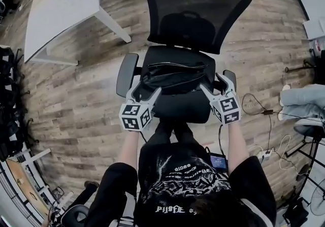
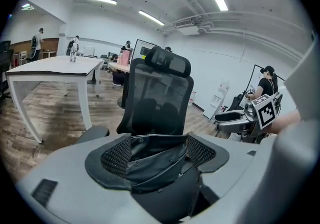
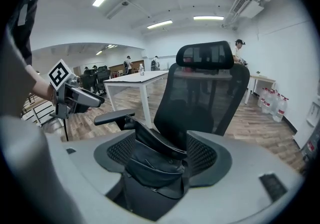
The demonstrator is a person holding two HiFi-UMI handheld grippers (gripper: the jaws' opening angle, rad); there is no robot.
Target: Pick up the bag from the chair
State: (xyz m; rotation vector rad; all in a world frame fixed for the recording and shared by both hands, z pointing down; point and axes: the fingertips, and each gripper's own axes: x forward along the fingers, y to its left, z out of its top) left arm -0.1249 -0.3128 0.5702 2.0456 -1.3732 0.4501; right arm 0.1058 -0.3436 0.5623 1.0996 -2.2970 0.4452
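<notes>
2 hand-held grippers flank 1 black bag (image 1: pixel 175 76) that lies across the seat of a black office chair (image 1: pixel 195 7), in front of its mesh back. From the head view we see the bag stretched sideways between the chair's 2 armrests (image 1: pixel 127 73), slumped and soft, with a long zip (image 1: pixel 175 65) running along its upper side.

The left gripper (image 1: pixel 146 90) sits at the bag's left end. In the left gripper view its jaws stand wide apart, and the bag (image 2: pixel 155 155) fills the space between the 2 mesh-textured pads (image 2: pixel 117 157). We cannot tell whether the pads press on it. The material there looks smooth and faintly glossy, like leather, folded in loose creases with small round studs along the edge.

The right gripper (image 1: pixel 212 83) sits at the bag's right end, also spread wide. In the right gripper view the bag (image 3: pixel 155 160) rises between the pads (image 3: pixel 201 154) as a crumpled dark mass, and 1 flat, stiff band curves over its top from the left.

The bag rests on the seat in all 3 views. Behind the chair, a white table (image 1: pixel 61 7) stands on the wood-plank floor (image 1: pixel 81 99).
</notes>
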